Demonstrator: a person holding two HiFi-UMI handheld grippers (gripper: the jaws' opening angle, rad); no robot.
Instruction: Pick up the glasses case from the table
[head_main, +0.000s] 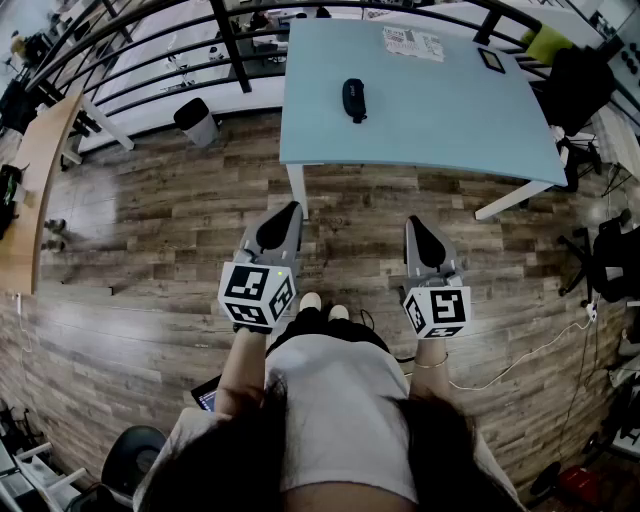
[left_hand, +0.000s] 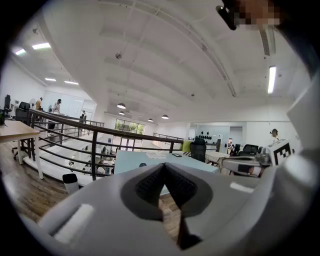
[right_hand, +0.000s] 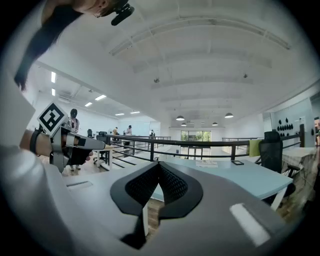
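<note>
A stretch of wooden floor (head_main: 150, 230) lies between the person and the pale blue tabletop (head_main: 430, 110), so the whole approach is yet to be made. The nearest white table leg (head_main: 297, 190) stands roughly in line with the left gripper (head_main: 290, 210), and a low, careless reach could knock against it or the tabletop's near edge. Both the left gripper and the right gripper (head_main: 416, 224) hang over the floor, well apart from the tabletop, each with its fingers pressed together and nothing between them. If either arrives that way, it will likely shove the target instead of straddling it. The glasses case (head_main: 354, 100), dark and rounded, lies alone on the left part of the tabletop, near its left edge. It looks smooth, so an off-centre pinch may squirt it sideways, perhaps off that edge.
</note>
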